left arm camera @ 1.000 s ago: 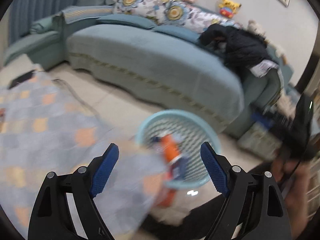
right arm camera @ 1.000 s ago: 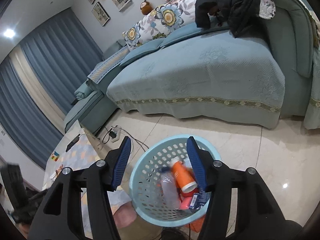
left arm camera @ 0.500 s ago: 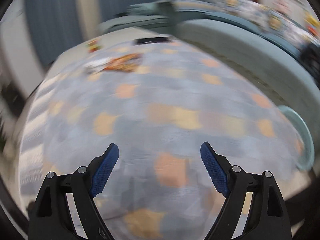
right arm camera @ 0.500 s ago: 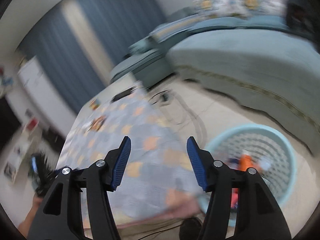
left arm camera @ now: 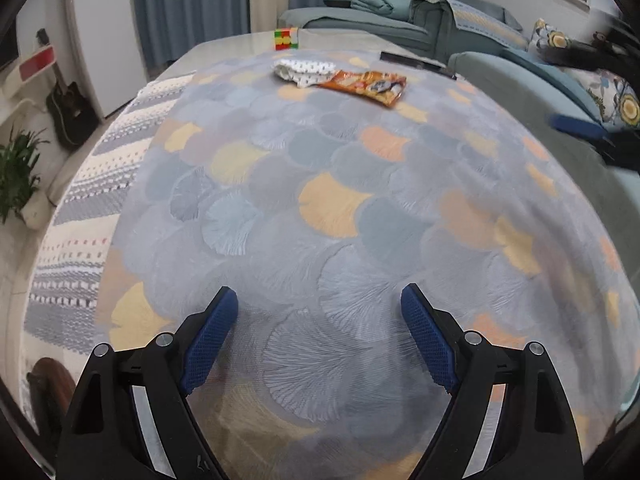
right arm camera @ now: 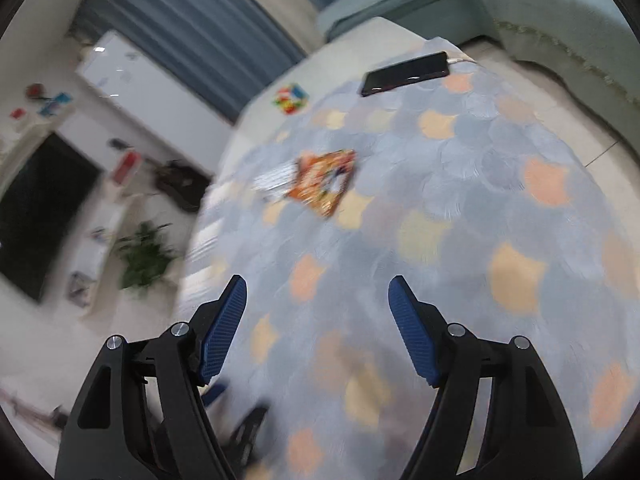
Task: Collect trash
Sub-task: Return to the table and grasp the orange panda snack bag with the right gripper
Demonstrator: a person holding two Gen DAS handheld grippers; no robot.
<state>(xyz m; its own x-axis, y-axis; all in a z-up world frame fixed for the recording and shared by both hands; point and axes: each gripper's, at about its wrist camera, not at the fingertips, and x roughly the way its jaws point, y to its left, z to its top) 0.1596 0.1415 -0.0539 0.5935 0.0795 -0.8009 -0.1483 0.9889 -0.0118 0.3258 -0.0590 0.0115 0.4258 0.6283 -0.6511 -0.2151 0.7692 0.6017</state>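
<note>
Both tongs, left spread empty and right still opening, have swung from the basket to the table; the snack wrapper looks next

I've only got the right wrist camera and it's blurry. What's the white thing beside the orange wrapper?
Observer: The left wrist view shows it sharply: a crumpled white piece with dark dots, touching the orange wrapper.
Operator: Is the left gripper carrying anything?
Observer: No. The left gripper is open above the patterned cloth, with nothing between its fingers.
</note>
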